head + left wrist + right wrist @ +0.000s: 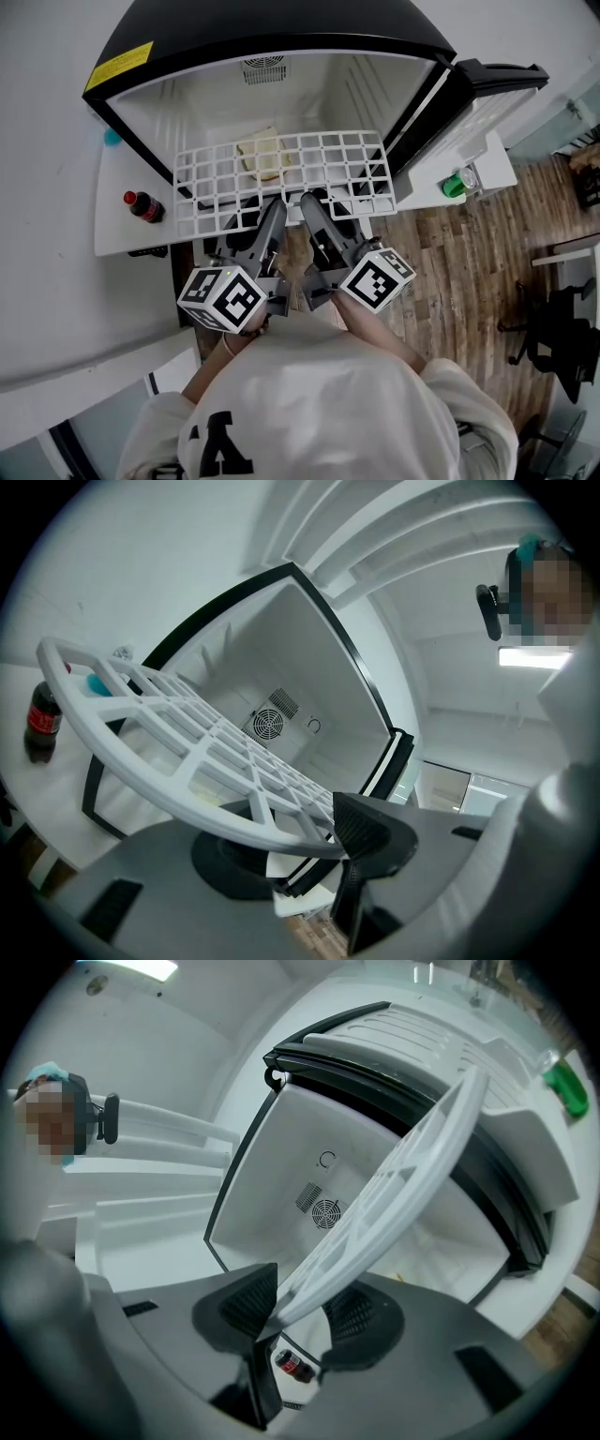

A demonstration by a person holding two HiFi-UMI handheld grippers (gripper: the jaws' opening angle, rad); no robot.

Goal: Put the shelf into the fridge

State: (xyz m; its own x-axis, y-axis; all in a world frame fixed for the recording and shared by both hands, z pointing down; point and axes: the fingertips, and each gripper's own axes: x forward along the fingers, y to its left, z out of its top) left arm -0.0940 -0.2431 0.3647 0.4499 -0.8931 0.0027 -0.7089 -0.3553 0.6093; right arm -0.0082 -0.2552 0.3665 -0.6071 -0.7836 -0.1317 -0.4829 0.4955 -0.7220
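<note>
Two grips hold: left tool and right tool each pinch the front edge of the shelf, level at the open fridge mouth. Insertion is in hand; next likely needs an even, level push inward

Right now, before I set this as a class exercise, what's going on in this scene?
A person holds a two-jaw gripper in each hand. The left gripper and the right gripper are clamped side by side on the near edge of a white plastic grid shelf. The shelf is held at the mouth of the open black mini fridge, which has a white interior, and is not yet seated inside. A small cola bottle stands outside, at the fridge's left in the head view.
</note>
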